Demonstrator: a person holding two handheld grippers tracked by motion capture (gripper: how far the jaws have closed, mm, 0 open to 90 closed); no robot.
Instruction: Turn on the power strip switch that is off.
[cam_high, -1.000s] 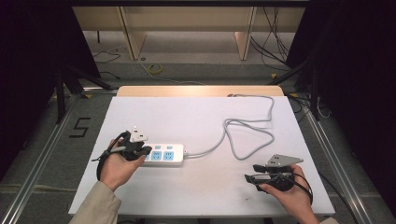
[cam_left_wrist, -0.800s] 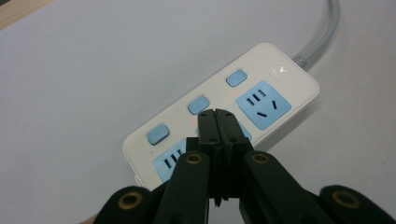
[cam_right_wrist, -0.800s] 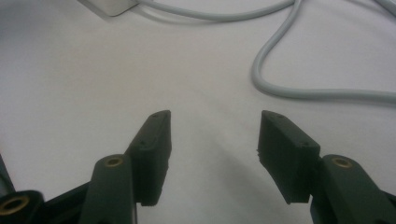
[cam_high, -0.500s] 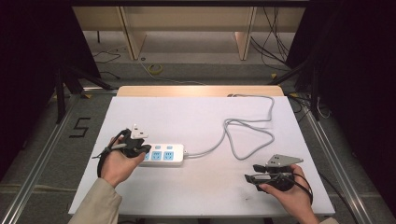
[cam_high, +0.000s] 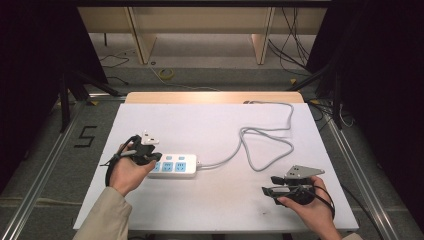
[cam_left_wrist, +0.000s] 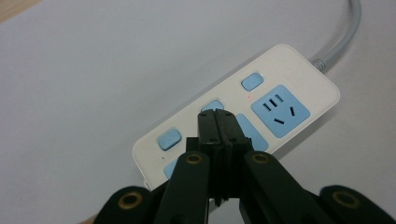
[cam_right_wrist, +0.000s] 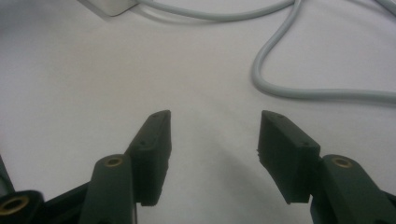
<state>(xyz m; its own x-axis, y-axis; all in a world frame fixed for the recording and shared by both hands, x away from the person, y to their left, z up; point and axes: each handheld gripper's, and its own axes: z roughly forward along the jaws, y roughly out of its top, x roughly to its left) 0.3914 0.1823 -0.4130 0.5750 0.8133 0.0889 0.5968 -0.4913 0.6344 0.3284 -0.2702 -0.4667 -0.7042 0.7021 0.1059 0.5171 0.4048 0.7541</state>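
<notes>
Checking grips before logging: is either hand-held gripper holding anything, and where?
Nothing held: left hand-held gripper shut empty over the power strip; right hand-held gripper open.

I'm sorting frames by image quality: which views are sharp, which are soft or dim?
Left gripper view: power strip crisp, evenly lit. Right gripper view: dimmer, jaws soft, grey cable slightly blurred. High view: white table bright, surroundings dark.

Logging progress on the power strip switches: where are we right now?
Done: nothing I can confirm; switch states are unreadable. In hand: the left gripper, jaws shut together, has its tips over the middle blue switch of the power strip; contact is unclear. Left: the end switches look untouched. The right gripper sits open over bare table, idle.
</notes>
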